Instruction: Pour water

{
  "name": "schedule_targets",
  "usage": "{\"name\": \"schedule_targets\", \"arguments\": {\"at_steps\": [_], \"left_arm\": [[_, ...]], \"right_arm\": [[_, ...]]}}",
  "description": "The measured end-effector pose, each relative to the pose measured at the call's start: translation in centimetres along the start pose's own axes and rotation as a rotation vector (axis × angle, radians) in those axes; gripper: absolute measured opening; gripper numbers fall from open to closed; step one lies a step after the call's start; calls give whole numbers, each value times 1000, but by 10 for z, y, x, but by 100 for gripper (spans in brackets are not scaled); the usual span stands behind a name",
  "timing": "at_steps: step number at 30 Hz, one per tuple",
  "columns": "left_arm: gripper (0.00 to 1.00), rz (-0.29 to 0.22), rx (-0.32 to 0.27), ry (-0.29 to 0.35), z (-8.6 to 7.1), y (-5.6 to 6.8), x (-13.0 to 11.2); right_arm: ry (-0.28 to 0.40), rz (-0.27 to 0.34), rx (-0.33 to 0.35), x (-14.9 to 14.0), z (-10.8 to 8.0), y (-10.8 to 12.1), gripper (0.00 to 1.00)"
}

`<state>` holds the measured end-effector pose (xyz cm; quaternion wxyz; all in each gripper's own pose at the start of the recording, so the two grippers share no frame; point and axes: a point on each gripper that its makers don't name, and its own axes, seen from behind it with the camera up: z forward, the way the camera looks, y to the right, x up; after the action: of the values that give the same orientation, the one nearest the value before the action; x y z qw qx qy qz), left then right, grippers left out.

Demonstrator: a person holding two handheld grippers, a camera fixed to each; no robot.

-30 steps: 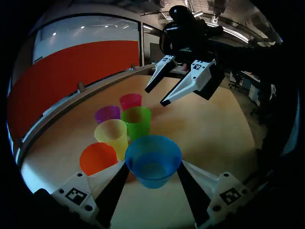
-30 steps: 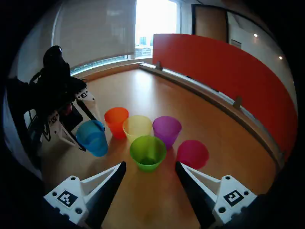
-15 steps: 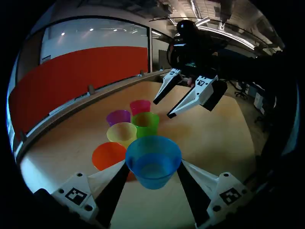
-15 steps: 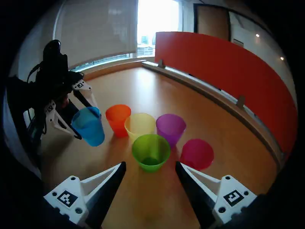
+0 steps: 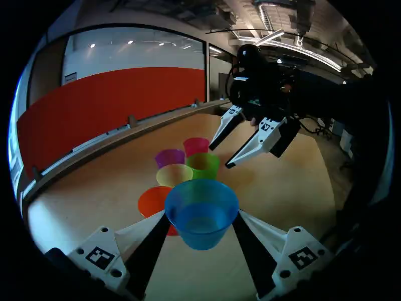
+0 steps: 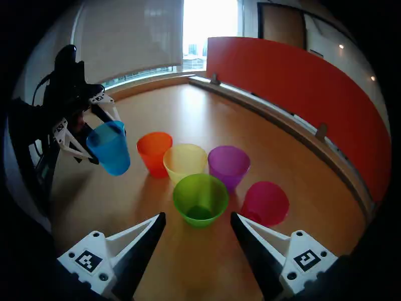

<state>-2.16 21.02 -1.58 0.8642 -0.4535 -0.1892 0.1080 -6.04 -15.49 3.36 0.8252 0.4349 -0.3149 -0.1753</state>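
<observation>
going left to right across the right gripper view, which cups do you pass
blue cup → orange cup → yellow cup → purple cup → pink cup. The green cup sits nearer the camera, spanning yellow and purple, so it is left out of the order.

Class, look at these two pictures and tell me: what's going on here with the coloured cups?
A person works two handheld grippers over a wooden table. The left gripper is shut on a blue cup that seems to hold water, lifted beside the orange cup. The right gripper is open and empty, aimed at the green cup. A yellow cup, purple cup and pink cup stand alongside. Nothing is pouring yet.
</observation>
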Motion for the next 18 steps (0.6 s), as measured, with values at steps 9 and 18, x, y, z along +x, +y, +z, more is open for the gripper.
{"name": "schedule_targets", "arguments": {"at_steps": [9,18], "left_arm": [[84,-6,27,4,-13,-8,-3],[84,-29,57,14,-21,-17,-5]], "right_arm": [[-5,8,7,0,19,1,100],[-3,5,9,2,34,1,100]]}}
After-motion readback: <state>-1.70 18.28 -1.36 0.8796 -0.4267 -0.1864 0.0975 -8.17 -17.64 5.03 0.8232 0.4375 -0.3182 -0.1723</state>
